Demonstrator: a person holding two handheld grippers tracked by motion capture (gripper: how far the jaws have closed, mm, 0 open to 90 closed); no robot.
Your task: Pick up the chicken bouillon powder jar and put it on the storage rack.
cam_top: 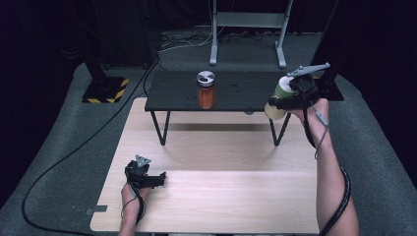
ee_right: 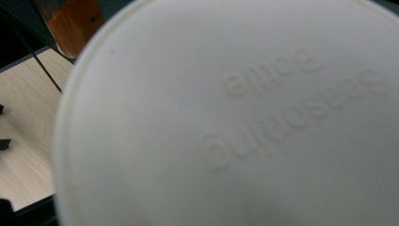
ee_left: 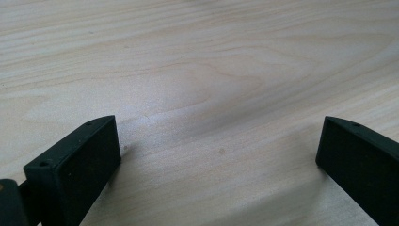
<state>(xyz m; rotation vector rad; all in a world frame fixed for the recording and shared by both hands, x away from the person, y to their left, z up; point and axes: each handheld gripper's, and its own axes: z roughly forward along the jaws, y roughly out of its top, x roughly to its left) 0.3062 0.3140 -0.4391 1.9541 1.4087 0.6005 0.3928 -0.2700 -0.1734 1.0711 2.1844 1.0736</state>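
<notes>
Right gripper [cam_top: 282,102]: clamped on one bottle [cam_top: 278,98], held tilted at 2 o'clock, above the shelf's [cam_top: 172,91] right end; pale body, white cap [ee_right: 235,122] with raised lettering. Left gripper [cam_top: 158,178]: jaws spread, empty, on the table [cam_top: 221,196] at 7 o'clock. One orange jar [cam_top: 206,90], at 12 o'clock on shelf.
</notes>
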